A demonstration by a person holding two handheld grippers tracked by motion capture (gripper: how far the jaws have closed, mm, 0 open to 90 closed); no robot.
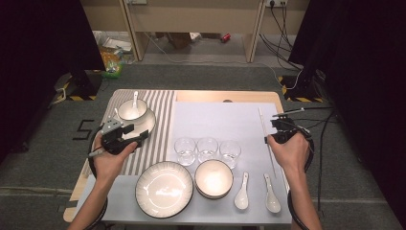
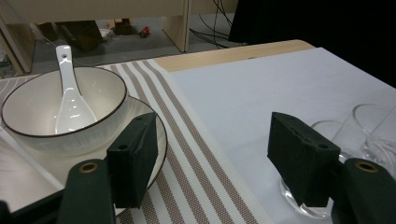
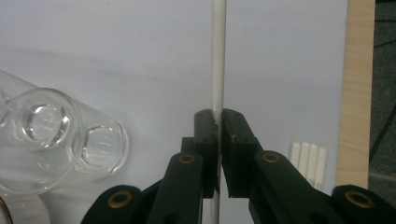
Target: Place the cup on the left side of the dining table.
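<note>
My right gripper [image 3: 218, 121] is shut on a thin white chopstick [image 3: 218, 56], which runs straight on past the jaws over the pale grey mat. In the high view this gripper [image 1: 274, 135] is at the right side of the table, and the chopstick [image 1: 262, 120] lies lengthwise along the mat's right part. My left gripper [image 1: 136, 134] hovers open over the striped mat [image 1: 163, 110] with nothing between its jaws. Ahead of it [image 2: 212, 140] to the left, a white bowl [image 2: 100, 88] with a white spoon [image 2: 70, 100] in it stands on a plate [image 2: 161, 135].
Three clear glasses [image 1: 207, 148] stand in a row mid-table. Near the front edge are a large dark-rimmed plate [image 1: 163, 189], a stack of bowls [image 1: 213, 178] and two white spoons [image 1: 241, 191]. A small white ribbed piece [image 3: 308, 161] lies near the table's right edge.
</note>
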